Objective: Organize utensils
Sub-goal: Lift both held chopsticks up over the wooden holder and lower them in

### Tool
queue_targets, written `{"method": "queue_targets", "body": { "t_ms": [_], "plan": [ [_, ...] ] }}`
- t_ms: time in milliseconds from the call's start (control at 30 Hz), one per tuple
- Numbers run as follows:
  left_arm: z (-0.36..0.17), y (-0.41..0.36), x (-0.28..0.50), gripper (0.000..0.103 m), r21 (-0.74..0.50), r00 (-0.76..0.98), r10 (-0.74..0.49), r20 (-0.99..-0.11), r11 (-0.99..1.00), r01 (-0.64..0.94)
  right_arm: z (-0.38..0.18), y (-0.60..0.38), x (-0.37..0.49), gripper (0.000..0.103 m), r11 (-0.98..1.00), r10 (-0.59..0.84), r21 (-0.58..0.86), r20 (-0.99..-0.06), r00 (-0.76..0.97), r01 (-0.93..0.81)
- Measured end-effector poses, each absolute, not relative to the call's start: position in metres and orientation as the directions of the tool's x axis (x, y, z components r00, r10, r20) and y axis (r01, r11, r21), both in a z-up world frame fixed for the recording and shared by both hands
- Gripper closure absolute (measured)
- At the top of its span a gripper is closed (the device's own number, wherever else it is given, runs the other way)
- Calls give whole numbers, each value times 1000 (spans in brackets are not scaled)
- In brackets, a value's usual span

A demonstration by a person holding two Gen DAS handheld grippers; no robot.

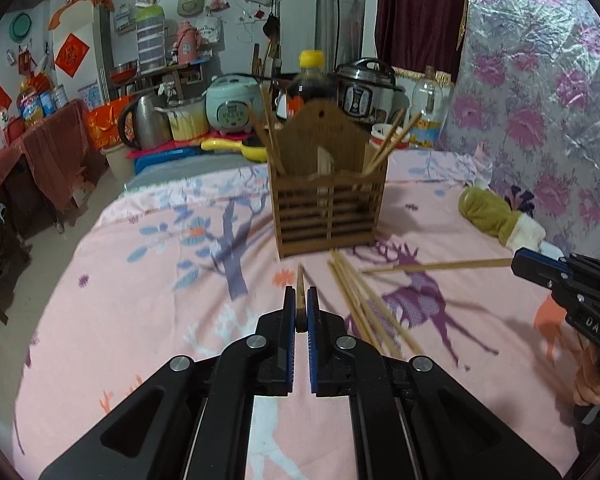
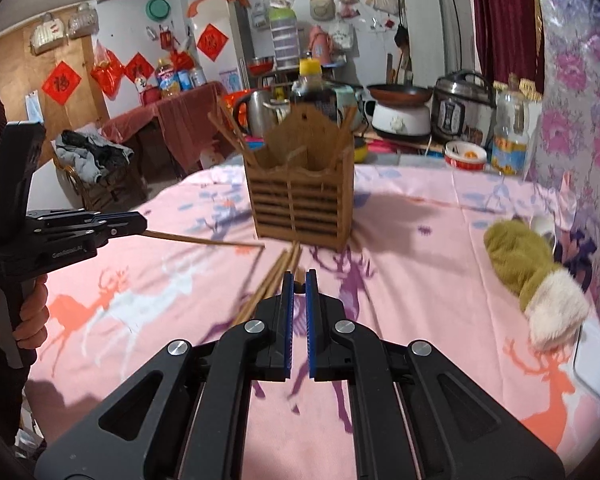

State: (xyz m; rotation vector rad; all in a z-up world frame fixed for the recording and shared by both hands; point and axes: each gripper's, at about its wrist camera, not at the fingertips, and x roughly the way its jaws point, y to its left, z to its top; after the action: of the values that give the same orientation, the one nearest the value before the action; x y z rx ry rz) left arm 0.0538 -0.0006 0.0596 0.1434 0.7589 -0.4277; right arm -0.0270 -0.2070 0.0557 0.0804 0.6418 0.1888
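Note:
A brown slatted wooden holder (image 1: 327, 204) stands on the pink deer-print cloth, with several chopsticks leaning in its compartments; it also shows in the right wrist view (image 2: 302, 208). My left gripper (image 1: 300, 300) is shut on one chopstick (image 1: 300, 292) that points toward the holder. In the right wrist view this gripper (image 2: 140, 224) holds its chopstick (image 2: 204, 241) level above the cloth. My right gripper (image 2: 299, 280) is shut on a chopstick (image 2: 299, 278). In the left wrist view it (image 1: 518, 262) holds that chopstick (image 1: 436, 266) level. Loose chopsticks (image 1: 364, 304) lie in front of the holder.
An olive plush mitten (image 2: 536, 276) lies on the cloth at the right. A dark bottle with a yellow cap (image 1: 311, 80) stands behind the holder. Rice cookers (image 1: 366, 92), a kettle (image 1: 148, 120) and a clear bottle (image 1: 428, 112) crowd the far edge. A floral sheet (image 1: 540, 100) hangs on the right.

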Motion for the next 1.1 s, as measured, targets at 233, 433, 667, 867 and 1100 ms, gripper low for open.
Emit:
{"method": "queue_targets", "body": {
  "t_ms": [233, 433, 667, 867, 1100],
  "plan": [
    [96, -17, 76, 97, -19, 663, -332, -671, 902, 432, 85, -199, -12, 97, 982, 190, 110, -558, 808, -155],
    [128, -35, 96, 97, -3, 679, -340, -650, 895, 445, 109, -193, 5, 97, 983, 183, 95, -533, 826, -157],
    [179, -51, 116, 97, 7, 730, -357, -582, 896, 444, 144, -194, 25, 97, 982, 189, 115, -465, 865, -152],
    [222, -68, 139, 97, 21, 792, -354, -497, 908, 419, 173, -197, 56, 97, 981, 169, 152, -390, 905, -118],
    [240, -76, 189, 97, -34, 854, -325, -407, 939, 341, 193, -204, 95, 97, 986, 39, 169, -256, 966, 5]
  ]
}}
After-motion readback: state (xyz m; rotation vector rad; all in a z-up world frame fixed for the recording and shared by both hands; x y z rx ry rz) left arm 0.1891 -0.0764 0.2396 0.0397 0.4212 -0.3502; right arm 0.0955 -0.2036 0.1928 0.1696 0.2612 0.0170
